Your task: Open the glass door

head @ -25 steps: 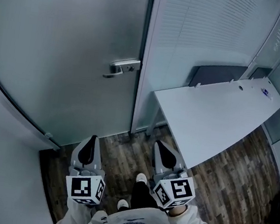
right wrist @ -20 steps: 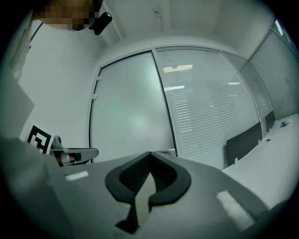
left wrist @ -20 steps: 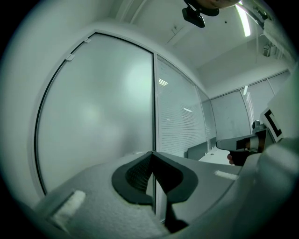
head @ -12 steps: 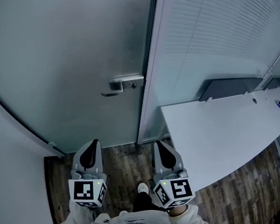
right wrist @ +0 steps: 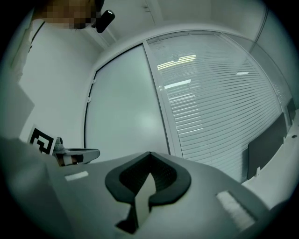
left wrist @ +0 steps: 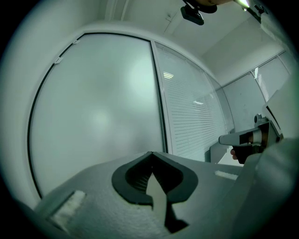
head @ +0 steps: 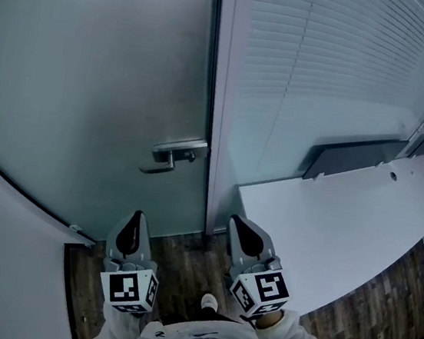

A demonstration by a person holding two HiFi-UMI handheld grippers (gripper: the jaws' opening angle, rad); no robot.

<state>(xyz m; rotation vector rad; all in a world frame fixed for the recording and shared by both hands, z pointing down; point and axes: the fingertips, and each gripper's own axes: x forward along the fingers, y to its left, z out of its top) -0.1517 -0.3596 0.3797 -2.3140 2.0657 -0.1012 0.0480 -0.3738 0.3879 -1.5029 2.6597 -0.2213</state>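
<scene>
**Lining up on the lever of the shut glass door**

In the head view, I am facing the frosted glass door, which is standing shut on the far left of the scene. Its metal handle is sitting at the door's right edge, just beside the frame post, with the lever's free end pointing left. I am holding the left gripper and the right gripper low and near me over the wood floor, both well apart from the handle. A white tabletop is crowding the right side, under a panel of blinds.

In the left gripper view, the jaws are meeting at their tips with nothing between them, and the frosted pane is filling the scene ahead. The handle is not showing here.

In the right gripper view, those jaws are likewise pressed together and empty, looking at the door and the blinds, and again no handle is showing.

As I am judging it, the step in hand is the reach to the lever. I am thinking the left gripper is the better choice, since it is lining up more nearly under the handle. I would be parting its jaws before contact, taking the lever near its free end for leverage, and keeping the right gripper clear of the tabletop's edge.
</scene>
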